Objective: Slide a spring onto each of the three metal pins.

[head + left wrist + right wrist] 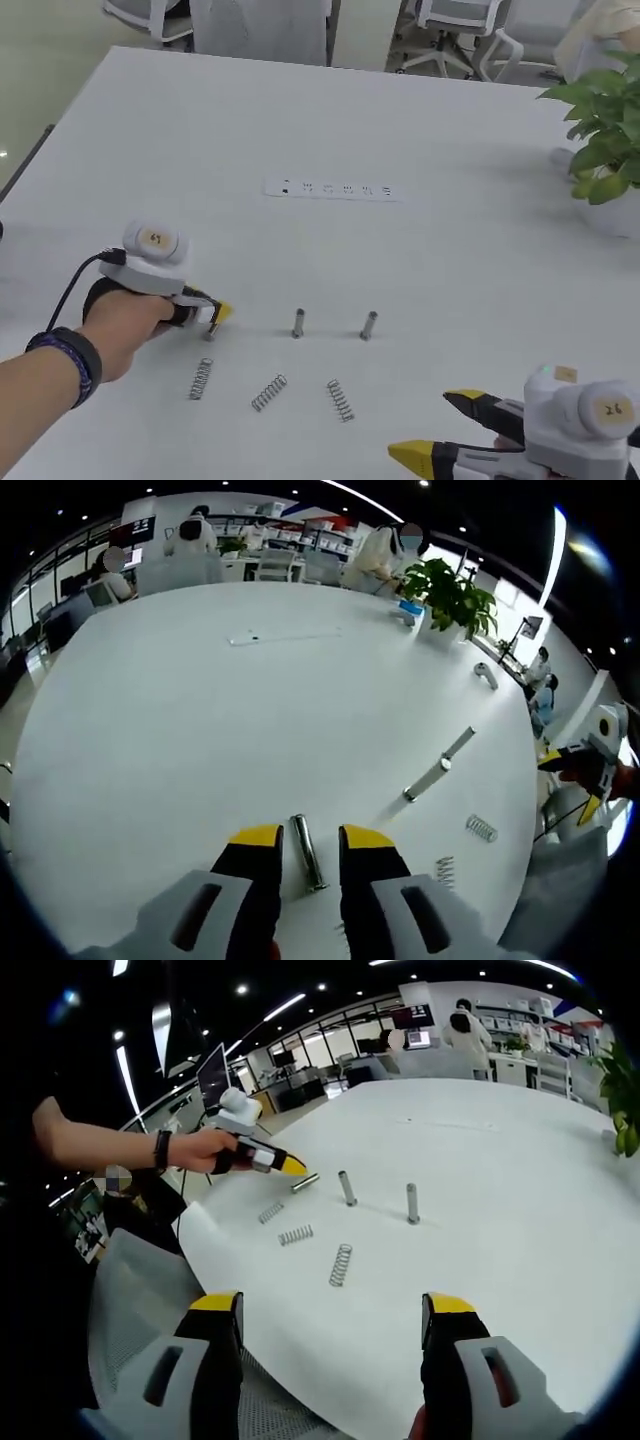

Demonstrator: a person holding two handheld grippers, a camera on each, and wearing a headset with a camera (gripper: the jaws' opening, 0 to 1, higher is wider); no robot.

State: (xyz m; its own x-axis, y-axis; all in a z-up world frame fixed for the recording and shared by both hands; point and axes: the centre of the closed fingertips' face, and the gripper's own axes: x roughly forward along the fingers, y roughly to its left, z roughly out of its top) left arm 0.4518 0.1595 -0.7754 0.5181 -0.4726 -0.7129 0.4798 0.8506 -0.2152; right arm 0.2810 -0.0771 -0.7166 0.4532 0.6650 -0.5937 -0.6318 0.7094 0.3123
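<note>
Plainly the left claw (310, 836) has its target right between its jaws. The leftmost pin (308, 852) lies there with its long axis running along the jaws. They stand a little apart, with a gap showing on either side, so the pin looks straddled rather than clamped. In the right gripper view that pin leans or lies over, while the middle pin (298, 322) and the right pin (369, 325) stand upright on the counter (420, 270), in a row with it.

The three springs lie flat on the person's side of the pins: left spring (201, 378), middle spring (268, 392) and right spring (340, 399). The right claw (437, 427) hangs wide open and empty at the counter's near edge. The right spring is the nearest to it, off to its left, with its long axis pointing roughly away from the person. I judge that spring its likely pick, jaws set across the coil, and nothing stands between them. A power strip (335, 189) and a plant (600, 140) sit well away.
</note>
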